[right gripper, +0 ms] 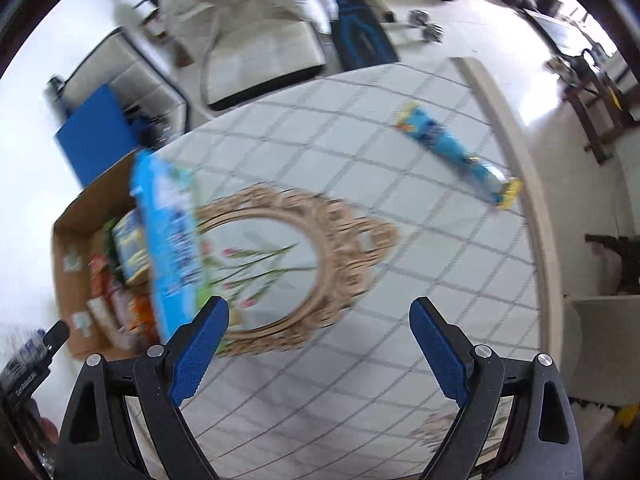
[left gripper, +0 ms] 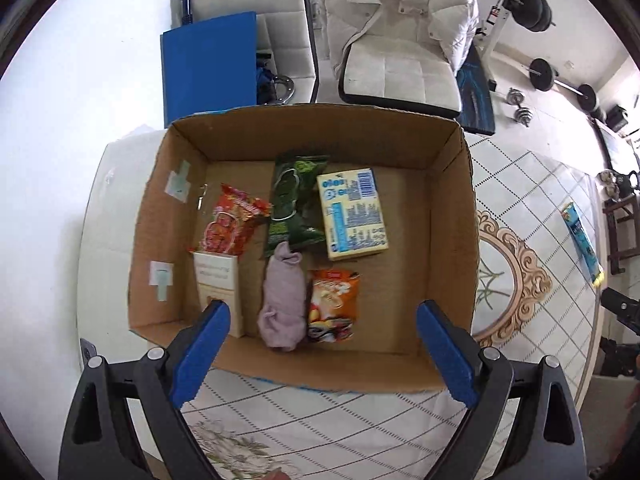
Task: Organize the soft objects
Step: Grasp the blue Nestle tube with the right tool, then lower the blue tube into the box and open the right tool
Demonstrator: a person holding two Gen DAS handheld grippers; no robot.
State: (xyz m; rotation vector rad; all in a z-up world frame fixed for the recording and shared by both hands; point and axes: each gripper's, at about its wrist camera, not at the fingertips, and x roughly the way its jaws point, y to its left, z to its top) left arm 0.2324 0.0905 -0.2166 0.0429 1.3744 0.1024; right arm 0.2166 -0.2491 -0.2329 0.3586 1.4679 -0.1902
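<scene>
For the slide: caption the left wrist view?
Open left gripper hovers over cardboard box holding snack packets, a yellow carton and a lilac sock.

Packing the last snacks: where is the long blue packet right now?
The long blue packet lies alone on the table to the right of the cardboard box, near the table's far edge.

Bright daylight floods the pale floor [left gripper: 60, 80]. Ahead of the fingers, a cream chair [left gripper: 396, 68] wears a puffy white jacket [left gripper: 400, 4]; off to the right, a barbell [left gripper: 560, 80] and dumbbells [left gripper: 520, 106] lie beyond the patterned surface [right gripper: 400, 260].
</scene>
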